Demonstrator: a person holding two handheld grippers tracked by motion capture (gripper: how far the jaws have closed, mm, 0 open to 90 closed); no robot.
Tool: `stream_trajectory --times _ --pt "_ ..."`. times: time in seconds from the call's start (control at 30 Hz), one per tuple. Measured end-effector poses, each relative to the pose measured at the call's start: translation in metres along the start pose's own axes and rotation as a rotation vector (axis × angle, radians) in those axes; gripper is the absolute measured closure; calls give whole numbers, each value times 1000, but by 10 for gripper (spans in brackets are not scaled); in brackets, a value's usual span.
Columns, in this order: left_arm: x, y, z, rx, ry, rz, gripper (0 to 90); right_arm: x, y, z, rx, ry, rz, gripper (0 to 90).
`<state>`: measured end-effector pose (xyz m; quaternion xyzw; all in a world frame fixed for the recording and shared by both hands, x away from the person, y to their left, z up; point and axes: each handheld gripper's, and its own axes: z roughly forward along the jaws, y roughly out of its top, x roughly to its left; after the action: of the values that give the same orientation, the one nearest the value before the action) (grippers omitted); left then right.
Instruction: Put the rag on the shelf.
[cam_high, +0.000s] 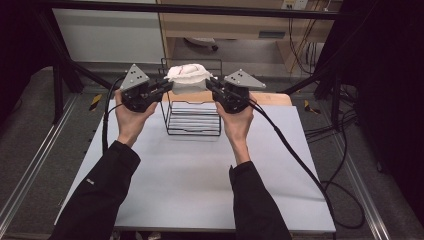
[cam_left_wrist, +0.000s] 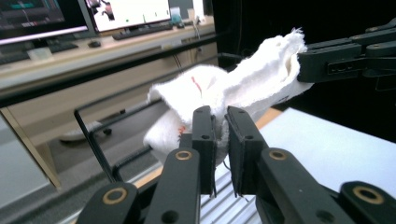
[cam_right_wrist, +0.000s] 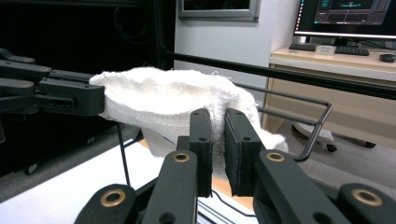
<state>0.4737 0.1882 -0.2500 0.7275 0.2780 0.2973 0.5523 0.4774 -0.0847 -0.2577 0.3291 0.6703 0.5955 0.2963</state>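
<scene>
Overhead, both grippers' fingers (cam_high: 167, 86) clench the white cloth (cam_high: 187, 76) (hiding the rack (cam_high: 194, 120) top).

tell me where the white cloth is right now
In the high view the white cloth hangs above the black wire rack, pinched between the left gripper and right gripper.

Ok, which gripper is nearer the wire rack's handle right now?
Neither clearly. The left gripper and right gripper both clamp the white cloth, one on each end, above the wire rack, flanking its handle about evenly.
</scene>
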Motion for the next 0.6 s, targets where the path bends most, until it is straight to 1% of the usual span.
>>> stream_trajectory --times 0.13,0.23,0.33,0.4,0.47,0.5,0.57,0.6 --pt "0 5 -5 11 -19 -13 779 0 -3 -1 7 4 -14 821" --pt "2 16 -12 -14 -29 -33 736 1 -4 -1 10 3 -25 821" --pt "7 28 -18 -50 -15 -61 730 1 -5 -2 10 4 -31 822" --pt "12 34 -18 -50 9 -81 740 1 -7 -2 13 3 -33 822" --pt "17 37 -13 -23 36 -112 752 1 -8 -2 14 3 -31 821" --pt "19 38 -8 -12 37 -126 756 1 -8 -2 14 3 -31 821" --pt "22 37 1 30 59 -153 768 2 -9 -1 15 3 -30 821" --pt "24 36 6 48 62 -175 768 2 -9 -1 16 2 -31 822"
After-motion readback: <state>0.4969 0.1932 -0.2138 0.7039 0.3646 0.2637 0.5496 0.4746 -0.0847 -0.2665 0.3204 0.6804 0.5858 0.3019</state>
